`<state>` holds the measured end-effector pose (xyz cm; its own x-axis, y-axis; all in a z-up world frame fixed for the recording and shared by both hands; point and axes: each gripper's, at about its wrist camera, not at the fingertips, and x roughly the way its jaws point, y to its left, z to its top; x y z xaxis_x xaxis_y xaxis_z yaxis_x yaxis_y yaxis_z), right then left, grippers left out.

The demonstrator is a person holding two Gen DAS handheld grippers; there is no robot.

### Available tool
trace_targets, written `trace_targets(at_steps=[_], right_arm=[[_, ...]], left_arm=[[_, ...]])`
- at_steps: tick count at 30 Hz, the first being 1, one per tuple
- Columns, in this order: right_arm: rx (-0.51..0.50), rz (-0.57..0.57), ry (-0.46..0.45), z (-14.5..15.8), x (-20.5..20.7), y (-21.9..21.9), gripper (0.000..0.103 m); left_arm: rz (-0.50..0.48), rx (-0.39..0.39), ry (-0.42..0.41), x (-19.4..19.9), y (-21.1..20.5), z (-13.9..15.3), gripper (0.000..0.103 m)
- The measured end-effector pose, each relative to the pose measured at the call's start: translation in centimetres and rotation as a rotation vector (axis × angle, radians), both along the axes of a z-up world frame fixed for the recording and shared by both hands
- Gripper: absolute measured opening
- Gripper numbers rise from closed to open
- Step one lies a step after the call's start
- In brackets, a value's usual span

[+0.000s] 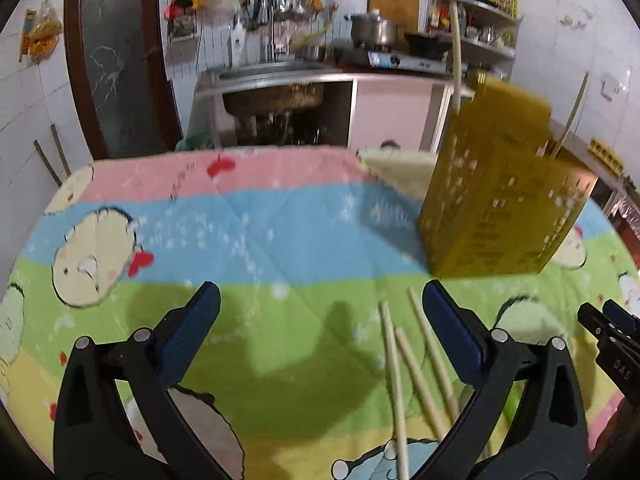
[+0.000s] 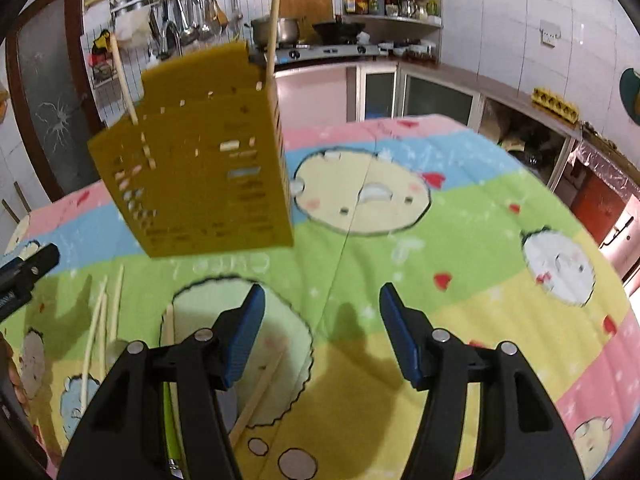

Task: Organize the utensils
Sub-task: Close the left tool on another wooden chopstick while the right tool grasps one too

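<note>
A yellow perforated utensil holder (image 1: 496, 200) (image 2: 200, 168) stands upright on the cartoon-print tablecloth (image 1: 240, 220) (image 2: 440, 240), with two chopsticks (image 1: 456, 48) (image 2: 274, 20) sticking out of its top. Three loose chopsticks (image 1: 416, 368) (image 2: 100, 320) lie on the cloth in front of it. In the right wrist view another chopstick (image 2: 260, 392) lies by the left finger. My left gripper (image 1: 320, 296) hangs wide open over the cloth, the loose chopsticks just inside its right finger (image 1: 452, 328), none touched. My right gripper (image 2: 323, 296) is open with nothing between its pads.
Behind the table runs a kitchen counter with a sink (image 1: 276, 72), a pot (image 1: 372, 28) on a stove and a corner shelf of bottles (image 2: 392, 0). A dark door (image 1: 108, 60) is at the left. A green-handled item (image 2: 170, 420) lies under my right gripper.
</note>
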<state>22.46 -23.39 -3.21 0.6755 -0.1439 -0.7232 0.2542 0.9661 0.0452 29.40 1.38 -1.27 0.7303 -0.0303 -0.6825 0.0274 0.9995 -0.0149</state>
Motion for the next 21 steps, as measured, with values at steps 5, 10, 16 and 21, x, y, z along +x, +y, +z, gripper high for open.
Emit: trace_targets(at_steps=[5, 10, 16, 21], right_arm=[[-0.002, -0.001, 0.044, -1.4, 0.5, 1.0, 0.059], [0.012, 0.008, 0.083, -2.2, 0.8, 1.6, 0.042], [0.030, 0.015, 0.072, -2.4, 0.5, 1.6, 0.039], [0.027, 0.015, 0.071, -2.4, 0.5, 1.6, 0.039]], left_arm=[[-0.018, 0.015, 0.035, 0.1, -0.8, -1.8, 0.098], [-0.029, 0.027, 0.052, 0.1, -1.3, -2.8, 0.097], [-0.046, 0.018, 0.089, 0.6, -1.4, -3.7, 0.087], [-0.039, 0.013, 0.108, 0.3, -1.1, -4.2, 0.085]])
